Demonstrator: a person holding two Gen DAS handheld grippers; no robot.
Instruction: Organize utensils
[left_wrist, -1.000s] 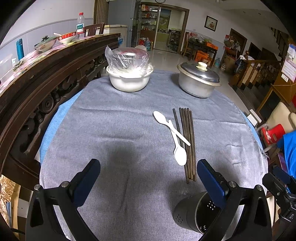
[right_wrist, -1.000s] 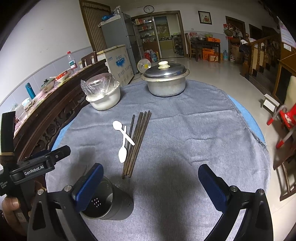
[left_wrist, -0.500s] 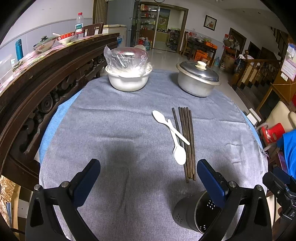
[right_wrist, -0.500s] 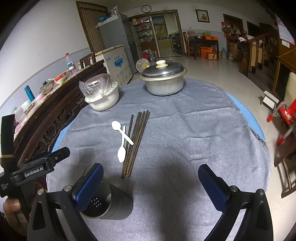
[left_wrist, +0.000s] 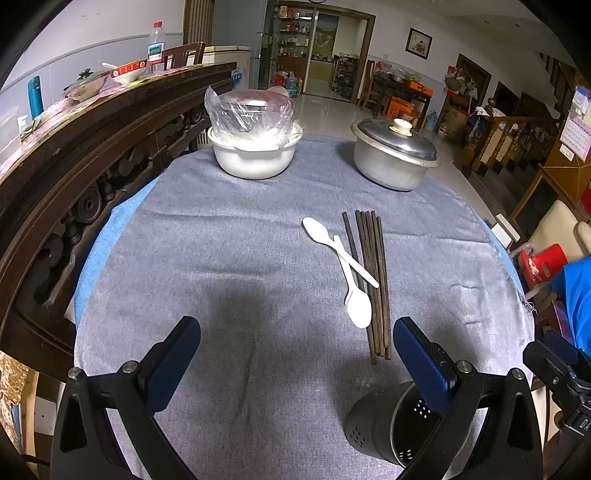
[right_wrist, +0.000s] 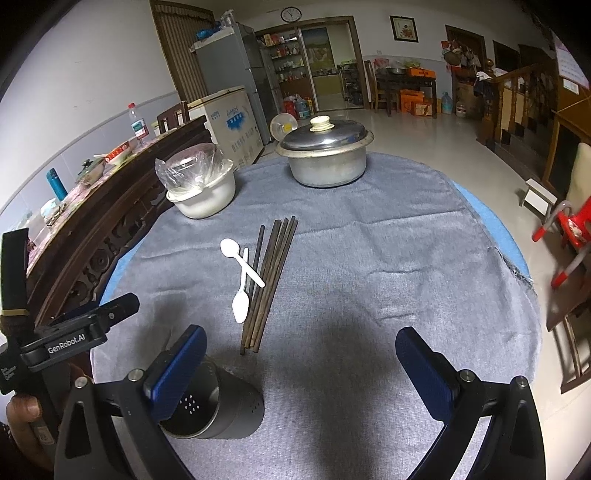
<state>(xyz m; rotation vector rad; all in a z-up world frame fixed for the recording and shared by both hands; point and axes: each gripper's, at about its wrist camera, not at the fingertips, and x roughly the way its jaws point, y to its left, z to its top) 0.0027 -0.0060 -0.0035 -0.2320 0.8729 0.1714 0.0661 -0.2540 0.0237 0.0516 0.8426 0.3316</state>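
While both tools hover above the near edge of the round surface (left_wrist: 229, 236), covered w/ a grey cloth, nothing is gripped. Left hand-held gripper (left_wrist: 295, 354): fingers wide apart, empty, over bare cloth. Right hand-held gripper (right_wrist: 301, 363): fingers also spread wide, empty.

Chopsticks (left_wrist: 373, 273), a dark bundle, lie flat near the surface's middle, roughly parallel, running away from the cameras; one stick sits slightly apart on the left of the bundle. Two white spoons (left_wrist: 341, 254) lie crossed just beside them on the left, handles overlapping the chopsticks; one bowl points toward the far side, the other toward the near side.

Black perforated utensil holder (left_wrist: 388, 428) lies tipped on its side at the near edge, close to the chopsticks' near ends but not touching; partly hidden behind the left tool's right finger, and in the right wrist view behind the right tool's left finger.

Far side: white pot (left_wrist: 255, 155) w/ a clear plastic bag on top, and a lidded metal pot (left_wrist: 395, 155), well apart from the utensils.
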